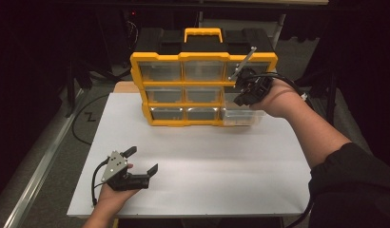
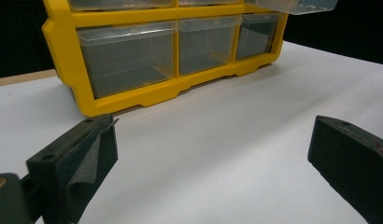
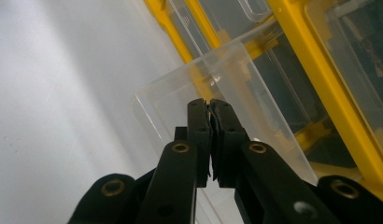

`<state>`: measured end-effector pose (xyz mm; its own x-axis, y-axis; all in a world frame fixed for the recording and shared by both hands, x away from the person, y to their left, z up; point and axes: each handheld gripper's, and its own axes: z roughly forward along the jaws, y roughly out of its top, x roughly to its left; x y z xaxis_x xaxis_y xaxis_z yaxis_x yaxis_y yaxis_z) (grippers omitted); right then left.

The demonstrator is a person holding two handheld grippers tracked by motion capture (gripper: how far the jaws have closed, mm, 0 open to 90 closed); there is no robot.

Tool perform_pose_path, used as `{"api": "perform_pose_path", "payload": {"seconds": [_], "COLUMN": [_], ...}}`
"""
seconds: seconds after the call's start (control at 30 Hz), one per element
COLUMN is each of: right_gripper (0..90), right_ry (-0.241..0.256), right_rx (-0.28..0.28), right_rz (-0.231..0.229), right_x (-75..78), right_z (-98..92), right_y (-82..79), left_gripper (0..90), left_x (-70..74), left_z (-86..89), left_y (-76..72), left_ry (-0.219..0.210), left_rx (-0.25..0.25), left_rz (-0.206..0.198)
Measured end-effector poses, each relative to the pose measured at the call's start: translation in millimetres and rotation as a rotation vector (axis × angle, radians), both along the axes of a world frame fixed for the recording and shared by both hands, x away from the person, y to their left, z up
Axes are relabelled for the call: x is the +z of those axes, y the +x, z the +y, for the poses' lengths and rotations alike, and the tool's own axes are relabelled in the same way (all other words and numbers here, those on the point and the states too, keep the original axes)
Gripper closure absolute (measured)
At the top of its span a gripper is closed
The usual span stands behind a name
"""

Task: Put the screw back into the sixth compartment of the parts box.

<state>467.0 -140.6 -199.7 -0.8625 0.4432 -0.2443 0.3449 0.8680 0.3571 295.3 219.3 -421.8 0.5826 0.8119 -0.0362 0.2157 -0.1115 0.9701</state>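
Observation:
A yellow organizer [image 1: 203, 56] with a black top and a yellow handle stands at the back of the white table [image 1: 198, 161]; it holds rows of clear drawers. The middle-right drawer [image 1: 243, 114] sticks out of its slot. My right gripper [image 1: 243, 90] is shut on that drawer's front wall, and in the right gripper view the jaws [image 3: 209, 103] pinch the clear drawer's rim [image 3: 180, 81]. My left gripper [image 1: 142, 160] rests low near the table's front left, open and holding nothing. In the left gripper view its jaws [image 2: 213, 133] stand wide apart, facing the organizer's bottom row [image 2: 133, 56].
A wooden board [image 1: 125, 87] shows under the table sheet at the back left. Dark floor, cables and stands surround the table. Bare white surface lies between the left gripper and the organizer [image 2: 147, 95].

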Motion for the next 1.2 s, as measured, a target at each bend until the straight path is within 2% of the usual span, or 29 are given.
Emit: {"api": "perform_pose_path", "payload": {"seconds": [0.17, 0.57, 0.63, 0.7, 0.83, 1.0, 1.2], "right_gripper": [89.5, 88.6, 81.6, 78.6, 76.5, 75.8, 75.0], "right_ry": [-0.029, -0.012, -0.008, 0.000, 0.028, 0.029, 0.020], "right_rx": [-0.002, -0.010, -0.020, -0.033, -0.037, -0.022, -0.004], "right_rz": [0.022, 0.026, 0.027, 0.028, 0.019, 0.009, 0.011], "right_x": [-9.3, -11.7, -12.1, -10.6, -3.0, 6.0, 6.9], "right_z": [2.7, 1.1, -0.2, -1.5, -3.3, -2.2, -1.5], "right_y": [3.0, 5.0, 6.0, 6.2, 1.6, -11.8, -29.5], "left_gripper": [2.3, 2.3, 2.3, 2.3, 2.3, 2.3, 2.3], "left_x": [0.1, 0.1, 0.0, -0.2, -0.5, -0.5, -0.2], "left_z": [0.3, 0.0, -0.2, -0.2, -0.4, -1.2, -1.7], "left_y": [-0.1, -0.2, -0.1, 0.1, 0.5, 0.3, -0.1], "left_ry": [0.000, 0.002, 0.003, 0.004, 0.003, 0.004, 0.006], "left_rx": [0.000, 0.000, -0.001, -0.001, -0.001, -0.004, -0.008], "left_rz": [0.002, -0.001, 0.000, 0.002, 0.004, 0.004, 0.005]}}
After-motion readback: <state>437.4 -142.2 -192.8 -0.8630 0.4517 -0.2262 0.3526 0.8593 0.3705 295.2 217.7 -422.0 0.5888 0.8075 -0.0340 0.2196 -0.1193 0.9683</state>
